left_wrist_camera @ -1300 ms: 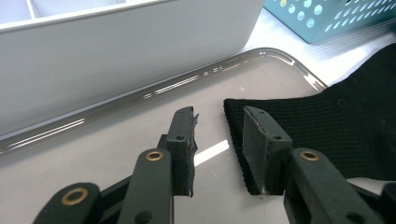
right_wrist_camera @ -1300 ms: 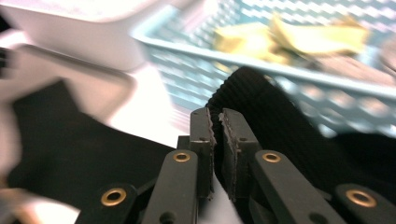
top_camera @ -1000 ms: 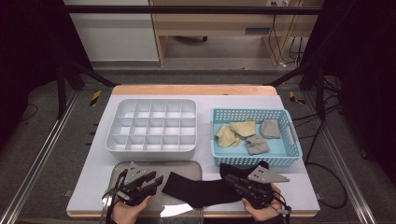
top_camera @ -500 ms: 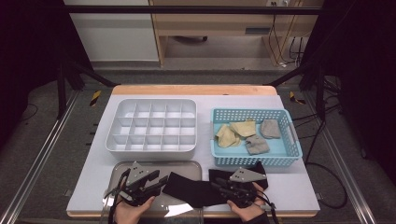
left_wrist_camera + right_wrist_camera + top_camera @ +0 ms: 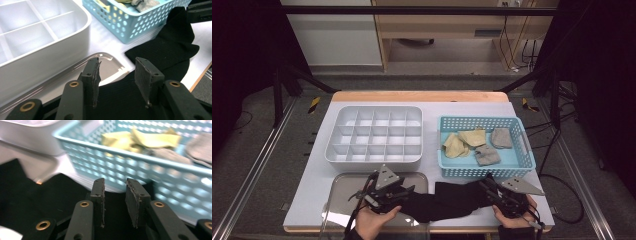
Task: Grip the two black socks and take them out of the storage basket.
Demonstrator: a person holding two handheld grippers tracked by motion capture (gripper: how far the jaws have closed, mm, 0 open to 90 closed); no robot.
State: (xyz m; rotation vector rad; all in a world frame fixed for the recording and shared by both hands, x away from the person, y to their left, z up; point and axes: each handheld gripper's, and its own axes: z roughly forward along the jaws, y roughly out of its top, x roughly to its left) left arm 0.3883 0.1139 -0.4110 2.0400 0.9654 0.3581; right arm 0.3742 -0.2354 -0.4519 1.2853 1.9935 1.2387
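While spread flat across worktop front edge, partly over metal tray: black sock. Left tool parted, just opening; right tool parted, gripping nothing. Beyond: blue basket, white divided organizer. Risk: sock snagging tray rim, bunching.

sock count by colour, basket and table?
Black sock, on the table: 1
Yellow socks, in the blue basket: 2
Grey socks, in the basket: 2
Total: 5
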